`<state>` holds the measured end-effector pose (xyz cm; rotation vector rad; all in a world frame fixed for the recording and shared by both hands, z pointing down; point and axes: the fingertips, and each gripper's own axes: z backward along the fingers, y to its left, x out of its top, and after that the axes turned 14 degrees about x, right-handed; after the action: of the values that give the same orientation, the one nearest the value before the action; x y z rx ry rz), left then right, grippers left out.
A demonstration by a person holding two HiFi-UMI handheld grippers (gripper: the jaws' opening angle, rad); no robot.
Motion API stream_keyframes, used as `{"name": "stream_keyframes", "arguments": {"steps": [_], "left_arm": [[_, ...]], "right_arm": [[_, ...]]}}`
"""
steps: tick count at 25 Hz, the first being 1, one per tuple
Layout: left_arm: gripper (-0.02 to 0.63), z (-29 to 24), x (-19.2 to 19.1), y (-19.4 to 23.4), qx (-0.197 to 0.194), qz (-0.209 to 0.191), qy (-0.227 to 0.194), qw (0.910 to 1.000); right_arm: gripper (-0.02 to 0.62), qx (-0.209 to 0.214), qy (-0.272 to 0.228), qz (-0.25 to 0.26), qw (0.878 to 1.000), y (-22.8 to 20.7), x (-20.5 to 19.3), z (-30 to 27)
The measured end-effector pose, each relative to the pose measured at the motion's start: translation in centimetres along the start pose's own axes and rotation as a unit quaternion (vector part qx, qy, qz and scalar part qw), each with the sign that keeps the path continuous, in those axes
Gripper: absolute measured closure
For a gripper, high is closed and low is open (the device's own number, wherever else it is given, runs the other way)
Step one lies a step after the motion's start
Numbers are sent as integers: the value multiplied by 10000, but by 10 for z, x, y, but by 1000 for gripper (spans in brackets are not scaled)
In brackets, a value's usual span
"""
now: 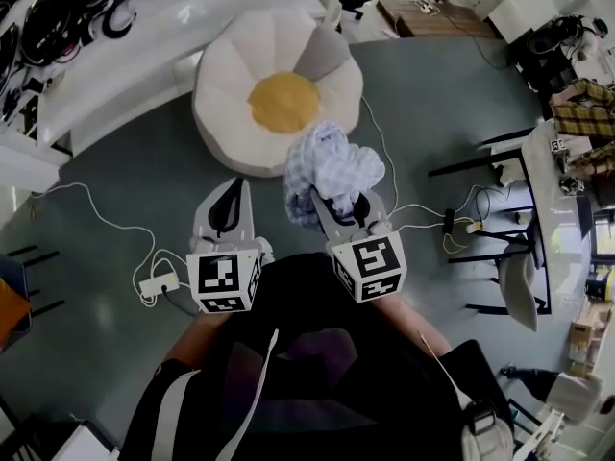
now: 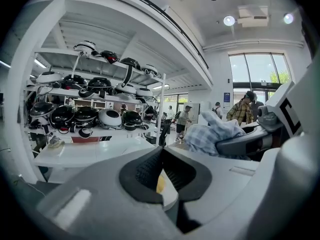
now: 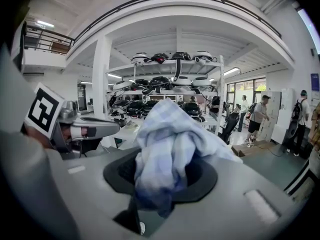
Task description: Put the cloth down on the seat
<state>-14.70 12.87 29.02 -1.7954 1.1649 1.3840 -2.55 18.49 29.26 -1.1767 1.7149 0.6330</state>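
Observation:
The seat [image 1: 281, 100] is a flower-shaped cushion on the grey floor, with white petals and a yellow centre. My right gripper [image 1: 342, 206] is shut on a bunched blue-and-white checked cloth [image 1: 332, 167], which hangs in the air just short of the seat's near right edge. In the right gripper view the cloth [image 3: 167, 134] bulges up out of the right gripper [image 3: 164, 170] and hides its pads. My left gripper [image 1: 229, 206] is beside it on the left, level with it, shut and empty. The left gripper view shows the left gripper [image 2: 160, 159] with its tips touching and the cloth [image 2: 214, 134] to its right.
A white counter with shelves of dark helmets [image 1: 58, 27] curves behind the seat at the upper left. A white power strip [image 1: 159, 283] and cables lie on the floor to my left. A white table [image 1: 557, 195] and dark chairs stand at the right. People stand far off [image 3: 259, 115].

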Motion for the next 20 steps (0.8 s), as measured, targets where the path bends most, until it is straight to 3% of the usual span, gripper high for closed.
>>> {"name": "stream_keyframes", "arguments": {"steps": [12,20], "left_arm": [[604,-21,1,39,249,53,22,9997],[604,-59,4,39,401,36,90,9991]], "right_arm": [[443,159,-28,52,9999,-3,18,-48],[443,351,21,8,9994,-35,20,-77]]}}
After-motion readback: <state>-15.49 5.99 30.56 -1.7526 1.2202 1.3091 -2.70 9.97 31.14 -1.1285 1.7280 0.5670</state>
